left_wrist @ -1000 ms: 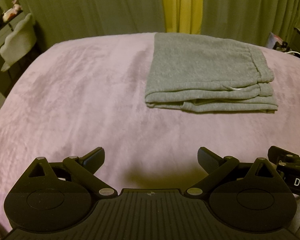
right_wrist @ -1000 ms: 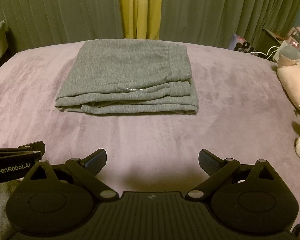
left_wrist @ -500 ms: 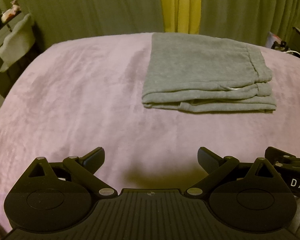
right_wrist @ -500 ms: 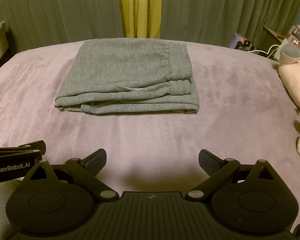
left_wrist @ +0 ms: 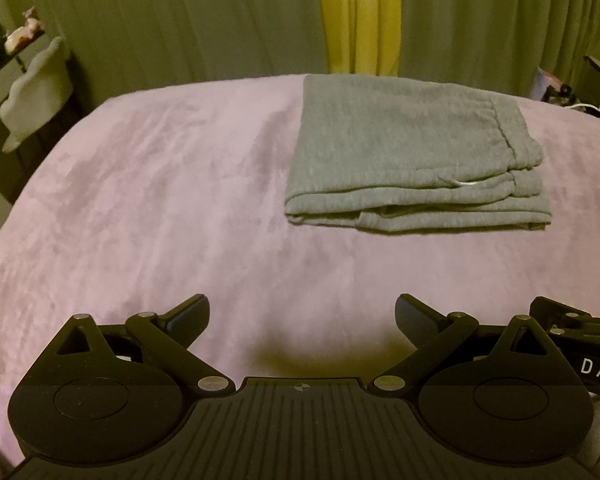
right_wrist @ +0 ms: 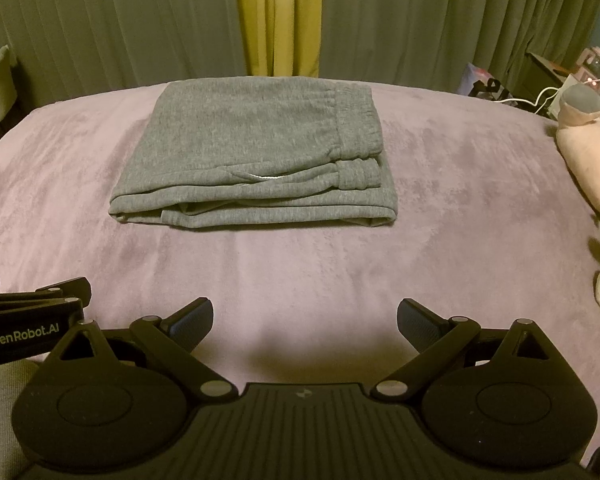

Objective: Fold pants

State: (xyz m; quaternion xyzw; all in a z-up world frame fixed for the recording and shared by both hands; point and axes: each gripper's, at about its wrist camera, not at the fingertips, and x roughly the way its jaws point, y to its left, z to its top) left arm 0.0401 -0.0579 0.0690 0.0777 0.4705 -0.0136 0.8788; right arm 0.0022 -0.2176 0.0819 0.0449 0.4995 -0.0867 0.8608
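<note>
The grey pants [left_wrist: 404,152] lie folded into a flat rectangle on the pink bed cover [left_wrist: 160,208], waistband at the right. They also show in the right wrist view [right_wrist: 256,152], near the middle of the bed. My left gripper [left_wrist: 302,318] is open and empty, well short of the pants and to their left. My right gripper [right_wrist: 305,320] is open and empty, in front of the pants with bare cover between. Each gripper shows at the other view's edge.
Green and yellow curtains [right_wrist: 280,16] hang behind the bed. Plush toys [right_wrist: 588,148] lie at the bed's right edge. A cluttered nightstand with cables [right_wrist: 560,84] stands at the far right. A shelf with a pale cloth [left_wrist: 36,92] stands at the left.
Both grippers have stayed open and drifted back slightly from the pants. The pants have not moved.
</note>
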